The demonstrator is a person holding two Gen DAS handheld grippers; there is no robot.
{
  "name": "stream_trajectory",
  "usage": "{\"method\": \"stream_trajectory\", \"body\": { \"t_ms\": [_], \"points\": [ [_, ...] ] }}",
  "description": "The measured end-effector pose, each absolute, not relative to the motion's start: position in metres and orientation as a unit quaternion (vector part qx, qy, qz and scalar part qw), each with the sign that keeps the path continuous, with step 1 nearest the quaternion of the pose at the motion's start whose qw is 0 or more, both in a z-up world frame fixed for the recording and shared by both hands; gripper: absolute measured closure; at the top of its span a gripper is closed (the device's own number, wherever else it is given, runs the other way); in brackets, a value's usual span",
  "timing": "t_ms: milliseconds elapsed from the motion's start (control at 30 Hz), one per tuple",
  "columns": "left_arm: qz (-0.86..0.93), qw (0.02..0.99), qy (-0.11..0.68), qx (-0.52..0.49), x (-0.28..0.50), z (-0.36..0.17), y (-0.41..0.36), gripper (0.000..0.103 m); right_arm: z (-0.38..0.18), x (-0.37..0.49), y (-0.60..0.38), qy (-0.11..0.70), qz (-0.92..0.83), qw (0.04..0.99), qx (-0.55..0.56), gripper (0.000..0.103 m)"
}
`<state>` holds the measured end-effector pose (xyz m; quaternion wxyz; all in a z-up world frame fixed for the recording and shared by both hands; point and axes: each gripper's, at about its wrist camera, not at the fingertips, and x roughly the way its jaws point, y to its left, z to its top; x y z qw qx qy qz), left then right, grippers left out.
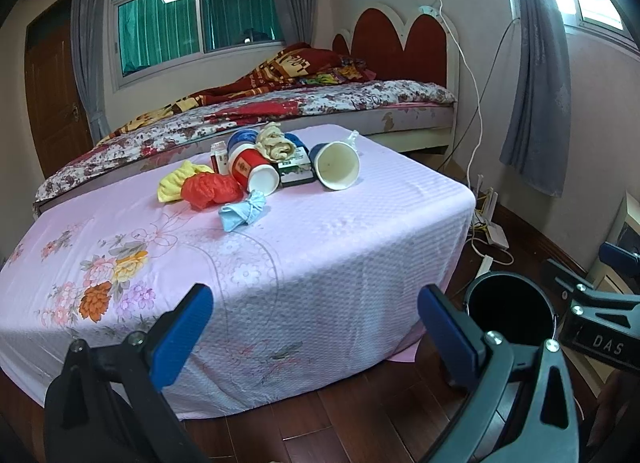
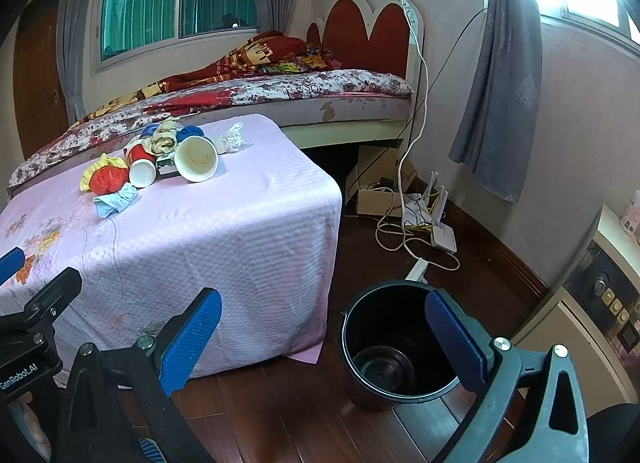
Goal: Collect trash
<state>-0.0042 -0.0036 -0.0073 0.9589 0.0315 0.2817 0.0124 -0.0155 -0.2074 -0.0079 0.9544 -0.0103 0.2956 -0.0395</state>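
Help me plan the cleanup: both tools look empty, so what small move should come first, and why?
Probably reach the left tool forward toward the crumpled blue wad. Both tools are open and hold nothing, the wad is the nearest piece of the litter pile on the pink cloth, and the black bin stands empty on the floor beside the right tool.
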Motion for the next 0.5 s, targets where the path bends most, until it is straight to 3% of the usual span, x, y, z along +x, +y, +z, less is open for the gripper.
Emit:
{"method": "stream_trajectory", "body": {
  "t_ms": [500],
  "points": [
    [0.012, 0.958, 0.284, 0.03, -0.0034, -0.0077, -0.0034, 0.001, -0.0069, -0.0151, -0.2066, 0.293, -0.038, 0.955, -0.012, 0.0]
  ]
}}
